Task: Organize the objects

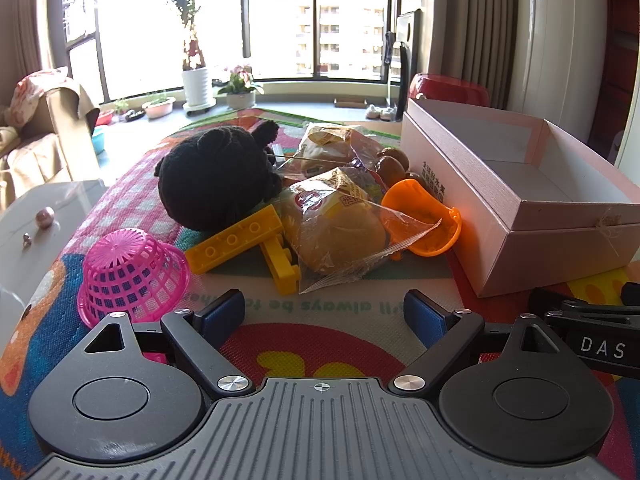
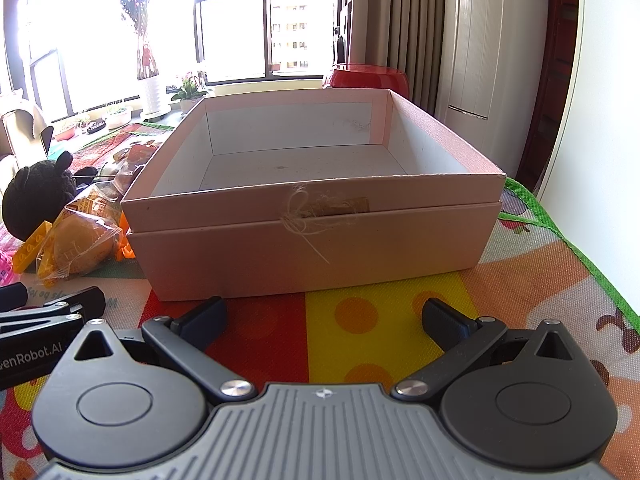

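My left gripper (image 1: 324,314) stands open above the colourful mat, nothing between its fingers. Ahead of it lies a pile: a wrapped bread bun (image 1: 336,232), a yellow toy block piece (image 1: 236,242), a black plush toy (image 1: 218,178), an overturned pink basket (image 1: 134,276), an orange scoop (image 1: 420,216), a second wrapped bun (image 1: 328,148) and brown round fruits (image 1: 394,164). An empty pink cardboard box (image 1: 516,196) sits to the right. My right gripper (image 2: 324,318) is open and empty just in front of that box (image 2: 312,240).
A white cabinet top (image 1: 44,216) borders the mat on the left. A red stool (image 2: 366,76) stands behind the box, with curtains and a white wall to the right. The mat's green edge (image 2: 576,248) runs along the right side. Potted plants line the window.
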`<state>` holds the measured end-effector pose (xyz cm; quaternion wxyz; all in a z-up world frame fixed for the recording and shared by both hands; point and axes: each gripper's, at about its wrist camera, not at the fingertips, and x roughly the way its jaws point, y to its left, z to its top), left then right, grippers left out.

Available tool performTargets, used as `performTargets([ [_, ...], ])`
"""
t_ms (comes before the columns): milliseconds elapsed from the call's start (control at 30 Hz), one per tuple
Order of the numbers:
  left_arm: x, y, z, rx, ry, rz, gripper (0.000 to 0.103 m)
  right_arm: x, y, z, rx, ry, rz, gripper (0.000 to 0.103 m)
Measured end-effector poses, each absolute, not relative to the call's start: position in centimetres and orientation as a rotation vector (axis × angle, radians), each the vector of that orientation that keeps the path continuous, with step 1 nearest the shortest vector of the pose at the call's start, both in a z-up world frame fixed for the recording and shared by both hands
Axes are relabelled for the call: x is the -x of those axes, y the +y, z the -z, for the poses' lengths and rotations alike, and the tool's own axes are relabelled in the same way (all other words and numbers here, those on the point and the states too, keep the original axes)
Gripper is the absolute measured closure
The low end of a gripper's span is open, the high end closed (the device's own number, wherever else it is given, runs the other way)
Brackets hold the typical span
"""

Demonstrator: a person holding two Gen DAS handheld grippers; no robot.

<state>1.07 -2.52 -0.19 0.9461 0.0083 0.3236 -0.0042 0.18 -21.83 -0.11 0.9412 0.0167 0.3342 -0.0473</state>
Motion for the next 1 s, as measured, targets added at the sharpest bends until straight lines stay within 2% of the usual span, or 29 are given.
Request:
performTargets([
  [1000, -0.98, -2.46, 0.19, -0.012, 0.659, 0.011, 0.01, 0.29, -21.74, 0.34, -0.035, 0.682, 0.095, 0.0],
])
